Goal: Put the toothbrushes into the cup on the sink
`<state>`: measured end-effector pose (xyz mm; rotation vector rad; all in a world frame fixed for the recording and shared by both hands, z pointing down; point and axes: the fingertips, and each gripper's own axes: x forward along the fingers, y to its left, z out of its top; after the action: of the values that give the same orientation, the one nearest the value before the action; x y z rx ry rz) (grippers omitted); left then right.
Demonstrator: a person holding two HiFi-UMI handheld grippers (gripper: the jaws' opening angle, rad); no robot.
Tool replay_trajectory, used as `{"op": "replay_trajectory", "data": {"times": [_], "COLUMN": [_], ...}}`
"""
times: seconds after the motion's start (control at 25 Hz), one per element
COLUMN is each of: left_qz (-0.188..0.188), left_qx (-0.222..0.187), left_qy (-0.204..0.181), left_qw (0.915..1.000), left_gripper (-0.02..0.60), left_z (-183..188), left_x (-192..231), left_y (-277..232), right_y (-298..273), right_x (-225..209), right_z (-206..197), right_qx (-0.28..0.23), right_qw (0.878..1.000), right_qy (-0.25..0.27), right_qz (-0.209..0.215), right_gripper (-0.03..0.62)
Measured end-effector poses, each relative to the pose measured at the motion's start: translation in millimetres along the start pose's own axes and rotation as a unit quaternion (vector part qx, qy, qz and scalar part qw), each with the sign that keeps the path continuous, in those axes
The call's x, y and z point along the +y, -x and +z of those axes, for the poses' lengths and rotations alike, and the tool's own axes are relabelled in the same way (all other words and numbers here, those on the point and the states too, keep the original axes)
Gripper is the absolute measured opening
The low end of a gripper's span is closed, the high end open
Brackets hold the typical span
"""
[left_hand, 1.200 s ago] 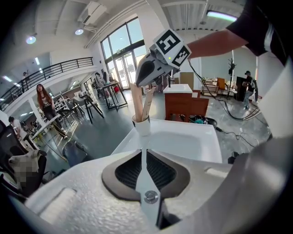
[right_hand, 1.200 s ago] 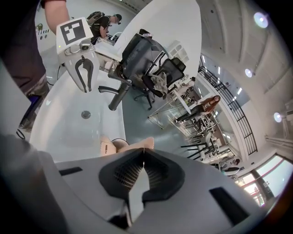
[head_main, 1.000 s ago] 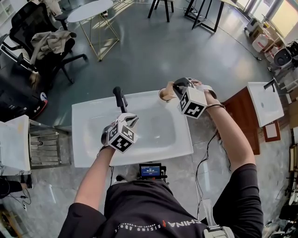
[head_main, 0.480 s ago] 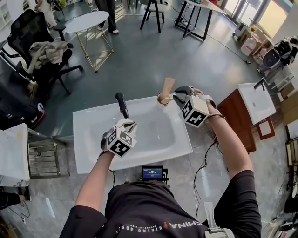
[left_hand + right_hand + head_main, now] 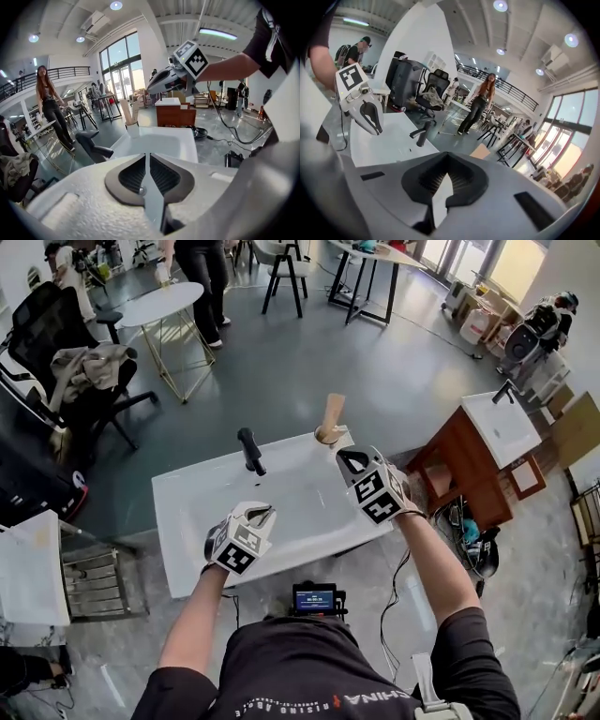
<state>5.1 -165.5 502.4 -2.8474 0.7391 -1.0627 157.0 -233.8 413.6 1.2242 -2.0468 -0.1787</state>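
At the far right corner of the sink (image 5: 187, 521), the cup (image 5: 327, 435) stands with the tan toothbrushes (image 5: 332, 412) upright in it, leaning slightly and touched by nothing. A second ago the right hand-held gripper (image 5: 351, 462) was directly over this cup. Half a second ago it sat just beside the cup, with the handles already standing free. Now it has drawn back toward the person and hangs over the right side of the basin, well apart from the cup. Its jaws have just been closing and are now together, with nothing between them. The left hand-held gripper (image 5: 263, 514) hovers over the near part of the basin, below the black faucet (image 5: 250, 450), also further from the cup than before. Its jaws are drawn almost together and are likewise empty.

Interpretation: the release into the cup appears complete. No further toothbrush shows on the sink in any view, so the task is probably finished or very nearly so, and both tools seem to be retreating.
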Motion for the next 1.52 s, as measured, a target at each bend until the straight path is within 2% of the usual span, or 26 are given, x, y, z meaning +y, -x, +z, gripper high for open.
{"op": "replay_trajectory", "data": {"times": [0.24,0.6,0.84,1.0,1.12,1.32,1.52], "left_qz": [-0.025,-0.041,-0.037,-0.025,-0.031,-0.042,-0.040], "left_qx": [-0.008,-0.010,-0.015,-0.018,-0.023,-0.037,-0.034], "left_qy": [0.004,0.015,0.014,0.006,0.000,0.003,0.013], "left_qw": [0.9996,0.9990,0.9991,0.9995,0.9992,0.9984,0.9985], "left_gripper": [0.029,0.021,0.023,0.021,0.021,0.011,0.011], "left_z": [-33.3,-74.6,-86.5,-86.3,-83.9,-80.6,-80.2], "left_x": [-21.0,-62.4,-81.9,-90.3,-100.3,-107.6,-107.0], "left_y": [25.2,46.6,55.7,58.6,59.8,59.9,58.8], "right_y": [18.6,56.6,82.6,99.5,108.1,110.6,111.5], "right_x": [80.0,159.8,186.0,196.0,202.0,211.2,212.1], "right_z": [-27.1,-63.5,-67.9,-76.2,-78.9,-78.5,-78.8], "right_qx": [0.013,0.026,0.018,0.024,0.026,0.030,0.034], "right_qw": [0.993,0.972,0.965,0.965,0.965,0.967,0.969], "right_qy": [-0.117,-0.233,-0.256,-0.255,-0.254,-0.244,-0.237], "right_qz": [0.003,-0.026,-0.050,-0.058,-0.063,-0.062,-0.064], "right_gripper": [0.009,0.009,0.009,0.009,0.009,0.009,0.009]}}
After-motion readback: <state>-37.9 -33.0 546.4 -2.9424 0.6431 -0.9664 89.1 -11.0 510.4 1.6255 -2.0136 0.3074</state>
